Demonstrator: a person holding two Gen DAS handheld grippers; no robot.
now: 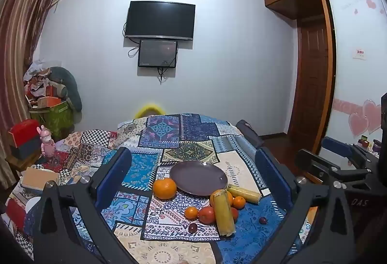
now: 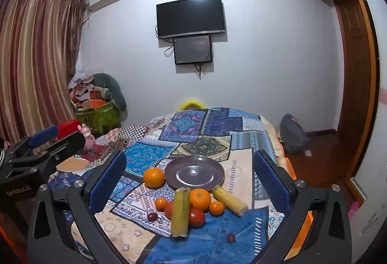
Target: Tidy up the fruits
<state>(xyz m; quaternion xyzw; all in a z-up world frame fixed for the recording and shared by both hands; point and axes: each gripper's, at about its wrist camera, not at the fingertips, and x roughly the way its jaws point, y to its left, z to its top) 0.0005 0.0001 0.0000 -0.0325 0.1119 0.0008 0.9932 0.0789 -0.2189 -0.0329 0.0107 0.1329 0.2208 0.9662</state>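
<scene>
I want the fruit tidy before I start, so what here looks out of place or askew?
The plate is bare, and the fruit sits loose on the bedspread. One corn cob lies tilted across the tomatoes. A dark grape has strayed apart.

The plate (image 2: 194, 172) lies on the bed cover (image 2: 217, 244), behind the fruit pile. One large orange (image 2: 153, 177) touches its left edge. In front of the plate, a corn cob (image 2: 181, 212) lies over two tomatoes (image 2: 196, 216), with a second cob (image 2: 229, 200) to the right. A small fruit (image 2: 231, 238) lies apart, nearest the camera.
</scene>
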